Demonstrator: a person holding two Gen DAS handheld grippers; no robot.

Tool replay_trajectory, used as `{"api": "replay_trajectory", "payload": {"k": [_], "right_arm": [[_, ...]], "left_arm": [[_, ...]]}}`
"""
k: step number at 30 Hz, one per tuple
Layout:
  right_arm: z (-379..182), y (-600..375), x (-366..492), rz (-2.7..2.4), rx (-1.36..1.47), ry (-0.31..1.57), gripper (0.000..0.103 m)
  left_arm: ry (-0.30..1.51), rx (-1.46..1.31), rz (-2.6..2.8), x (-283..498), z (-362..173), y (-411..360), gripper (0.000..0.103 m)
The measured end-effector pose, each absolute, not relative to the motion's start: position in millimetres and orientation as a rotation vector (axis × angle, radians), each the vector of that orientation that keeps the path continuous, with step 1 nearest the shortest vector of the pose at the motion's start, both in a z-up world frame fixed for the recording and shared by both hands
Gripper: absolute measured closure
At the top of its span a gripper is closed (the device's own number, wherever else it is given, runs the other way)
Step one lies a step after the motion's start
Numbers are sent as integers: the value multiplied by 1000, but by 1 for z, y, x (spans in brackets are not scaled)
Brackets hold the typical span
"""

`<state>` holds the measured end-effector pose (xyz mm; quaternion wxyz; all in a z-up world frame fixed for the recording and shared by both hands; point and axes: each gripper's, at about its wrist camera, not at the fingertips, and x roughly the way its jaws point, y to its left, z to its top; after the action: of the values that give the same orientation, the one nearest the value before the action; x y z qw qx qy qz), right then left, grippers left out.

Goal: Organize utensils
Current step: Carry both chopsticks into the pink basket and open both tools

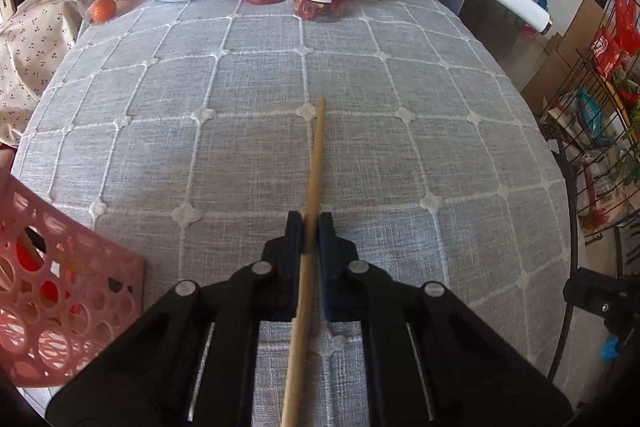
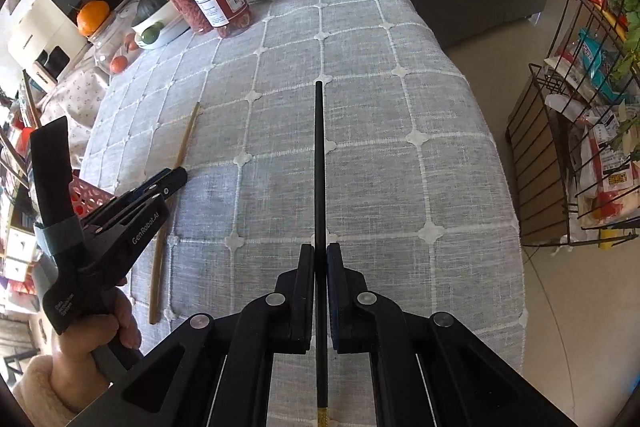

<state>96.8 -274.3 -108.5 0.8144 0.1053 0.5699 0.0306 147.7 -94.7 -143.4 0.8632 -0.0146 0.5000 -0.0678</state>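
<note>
We have a stick in each tool. Our left gripper [image 1: 309, 227] is clamped narrow on a pale, slender wooden chopstick [image 1: 316, 163], which runs straight forward between the pads — its long axis lines up with the fingers, its far tip out over the grey checked tablecloth [image 1: 400, 155], its near end passing back under the camera. Whether it is lifted or lying flat on the cloth we cannot tell.

Our right gripper [image 2: 319, 251] is closed just as narrowly on a thin black chopstick [image 2: 319, 163], likewise pointing dead ahead along its fingers.

The relation that matters next, we judge, is the pink perforated plastic basket [image 1: 60, 291]: it sits just beside the left gripper, to its left and near, well apart from the right one. So the left hand is nearer, and the wooden chopstick would need swinging sideways and tipping end-down to drop in.
</note>
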Motion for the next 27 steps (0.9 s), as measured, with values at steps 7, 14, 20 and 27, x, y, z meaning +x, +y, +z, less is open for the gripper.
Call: {"api": "replay_trajectory", "payload": {"k": [7,14,20,27], "right_arm": [[-96,-275,89,62,223,1180,97],[-71,-270,79,72,213,1086,97],[-47,-259,70,81,189,999,97],[-26,-243,60,110,170,925,97]], "left_arm": [[1067,8,-213,130,-132,-105,95],[1005,13,-318,103,-92,-105,95],[952,16,-361,79,-64,-92,95],[897,-16,-384,57,-37,-67,95]]}}
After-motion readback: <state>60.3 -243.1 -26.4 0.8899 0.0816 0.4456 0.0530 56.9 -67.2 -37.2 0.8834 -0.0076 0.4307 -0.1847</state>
